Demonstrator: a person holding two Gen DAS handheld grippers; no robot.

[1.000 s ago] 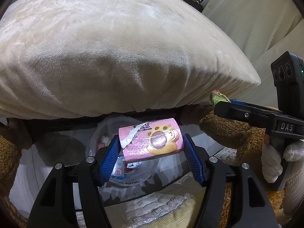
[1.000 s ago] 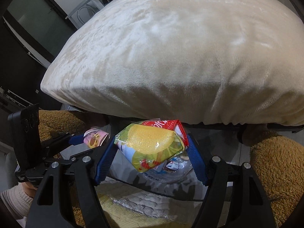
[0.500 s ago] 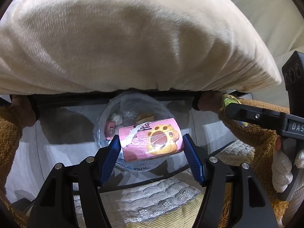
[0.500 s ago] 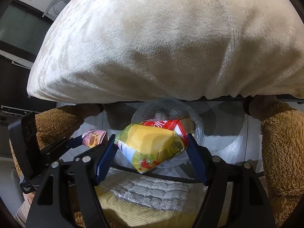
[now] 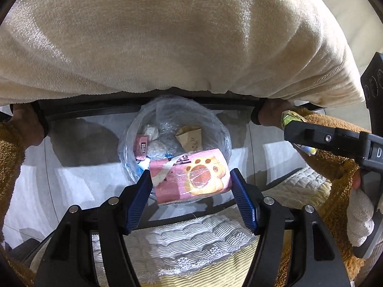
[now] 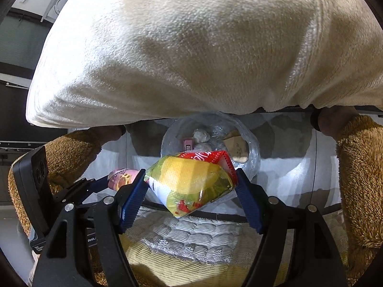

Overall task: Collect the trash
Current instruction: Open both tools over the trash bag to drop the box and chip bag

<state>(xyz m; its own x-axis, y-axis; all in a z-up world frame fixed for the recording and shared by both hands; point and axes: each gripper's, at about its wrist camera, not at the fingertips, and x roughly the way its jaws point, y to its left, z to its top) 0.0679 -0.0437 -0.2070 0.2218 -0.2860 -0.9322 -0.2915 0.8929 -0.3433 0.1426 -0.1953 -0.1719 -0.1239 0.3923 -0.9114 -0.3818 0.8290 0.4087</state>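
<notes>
My left gripper (image 5: 191, 186) is shut on a pink snack packet with a paw print (image 5: 191, 175), held over the near rim of a bin lined with a clear plastic bag (image 5: 215, 129). The bin holds crumpled tissue, a small pink carton and a brown paper scrap. My right gripper (image 6: 191, 187) is shut on a yellow, green and red snack bag (image 6: 191, 179), also above the bin's near rim (image 6: 253, 153). The left gripper and its pink packet (image 6: 122, 179) show at the left of the right wrist view. The right gripper's arm (image 5: 335, 141) shows at the right of the left wrist view.
A large cream plush cushion (image 5: 179, 35) fills the upper half of both views and overhangs the bin. A quilted white and yellow cushion (image 5: 191, 246) lies below the grippers. Brown fleece (image 6: 359, 179) flanks both sides. The floor around the bin is pale tile.
Both grippers have moved forward and tilted down with their packets. The bin has come out from under the cushion into full view and now lies just beyond the fingertips.
</notes>
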